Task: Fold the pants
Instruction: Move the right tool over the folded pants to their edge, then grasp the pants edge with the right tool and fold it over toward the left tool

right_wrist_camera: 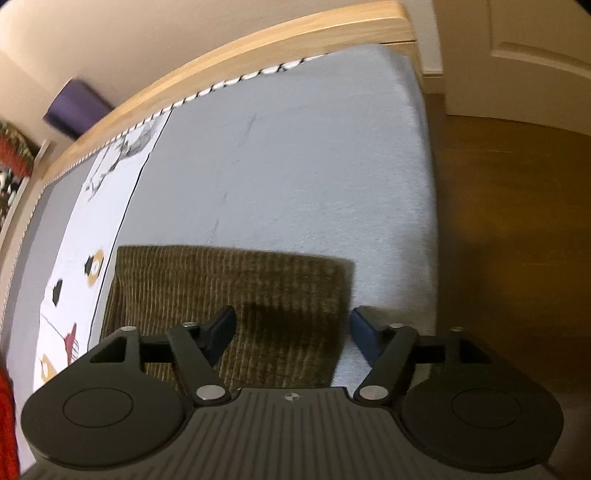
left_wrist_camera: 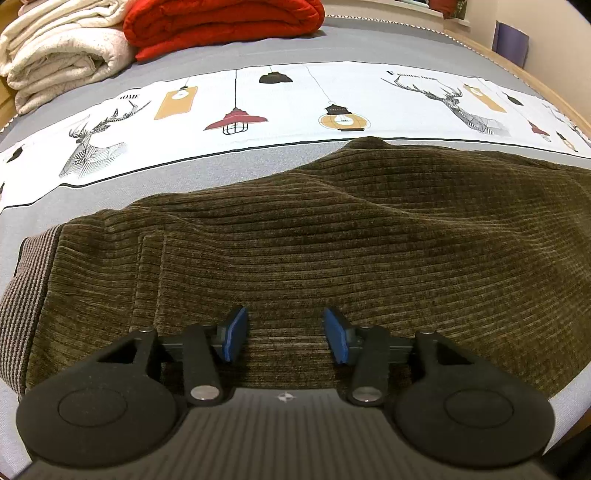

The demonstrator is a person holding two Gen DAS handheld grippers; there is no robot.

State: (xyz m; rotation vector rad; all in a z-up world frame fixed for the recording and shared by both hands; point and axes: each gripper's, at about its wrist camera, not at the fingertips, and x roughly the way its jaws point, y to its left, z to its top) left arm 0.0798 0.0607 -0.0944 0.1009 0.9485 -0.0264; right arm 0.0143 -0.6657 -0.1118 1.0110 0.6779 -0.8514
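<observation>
Olive-brown corduroy pants [left_wrist_camera: 332, 236] lie spread on the bed, with a striped grey-brown waistband [left_wrist_camera: 26, 291] at the left. My left gripper [left_wrist_camera: 284, 334] is open just above the near part of the pants, blue pads apart, holding nothing. In the right wrist view the leg end of the pants [right_wrist_camera: 229, 295] lies flat on the grey sheet. My right gripper [right_wrist_camera: 293, 332] is open above its right edge, one finger over the fabric, the other over the sheet.
The bed cover [left_wrist_camera: 295, 99] has a white band with lamp and deer prints. Folded cream blankets [left_wrist_camera: 62, 48] and a red blanket [left_wrist_camera: 221, 22] lie at the far left. The wooden bed frame [right_wrist_camera: 229, 62] and brown floor [right_wrist_camera: 517, 221] border the mattress on the right.
</observation>
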